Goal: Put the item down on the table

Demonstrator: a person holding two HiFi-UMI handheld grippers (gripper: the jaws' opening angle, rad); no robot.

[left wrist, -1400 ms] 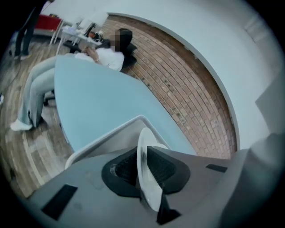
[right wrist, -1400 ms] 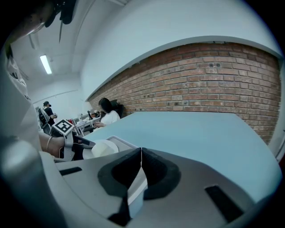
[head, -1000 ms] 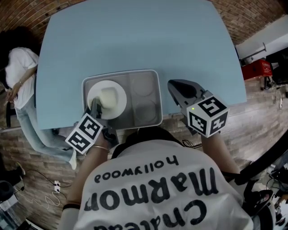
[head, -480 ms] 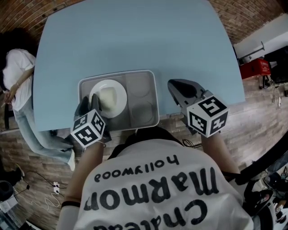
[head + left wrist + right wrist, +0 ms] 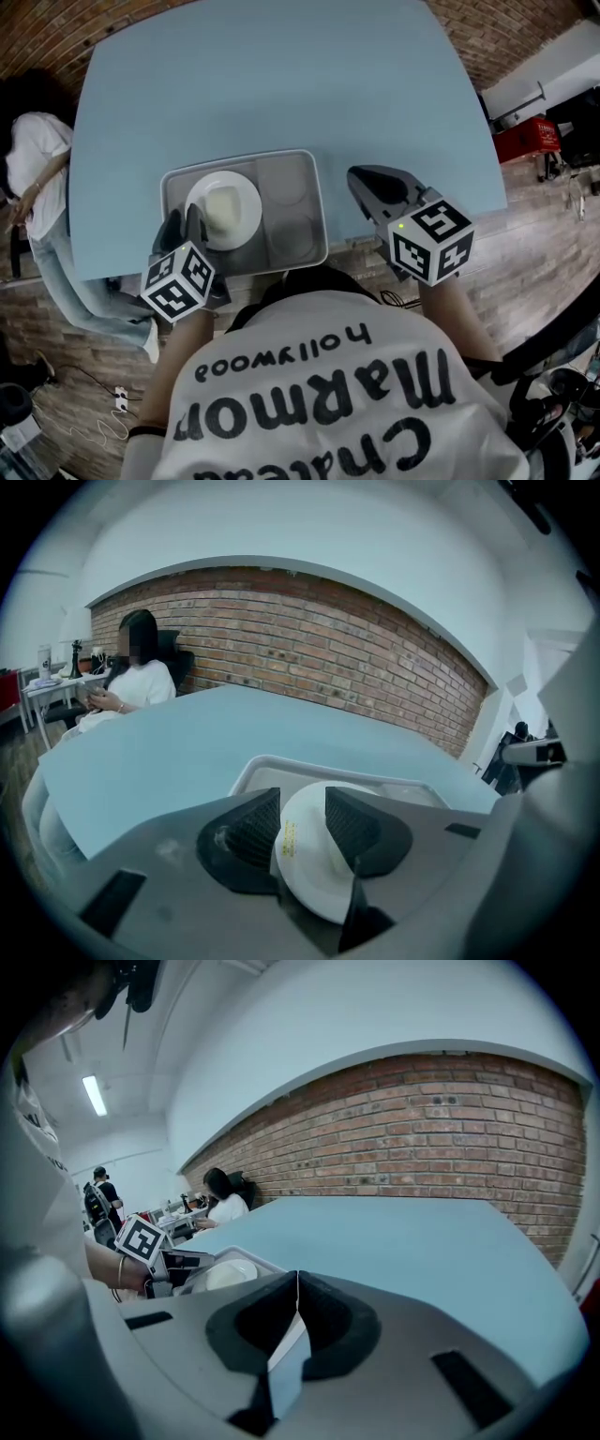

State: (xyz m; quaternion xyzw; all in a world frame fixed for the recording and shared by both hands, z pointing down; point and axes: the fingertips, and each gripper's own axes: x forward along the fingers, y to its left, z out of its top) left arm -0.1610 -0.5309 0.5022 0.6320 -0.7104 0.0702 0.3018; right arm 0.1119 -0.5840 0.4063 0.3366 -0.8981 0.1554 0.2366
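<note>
Left tongs (image 5: pixel 185 223), lower left of the head view, have just been opening and stand apart, the plate's (image 5: pixel 225 208) near rim loose between them. The plate lies in the tray's (image 5: pixel 292 225) left compartment on the blue surface (image 5: pixel 281 84). Right tongs (image 5: pixel 360 180), right of the tray, are closed and empty.

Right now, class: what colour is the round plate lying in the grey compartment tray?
White. The round plate shows it best in the head view.

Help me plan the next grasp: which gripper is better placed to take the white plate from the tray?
Left: the left gripper has just opened its jaws, and the white plate stands between them, unpressed. The right gripper is shut, beside the tray.
</note>
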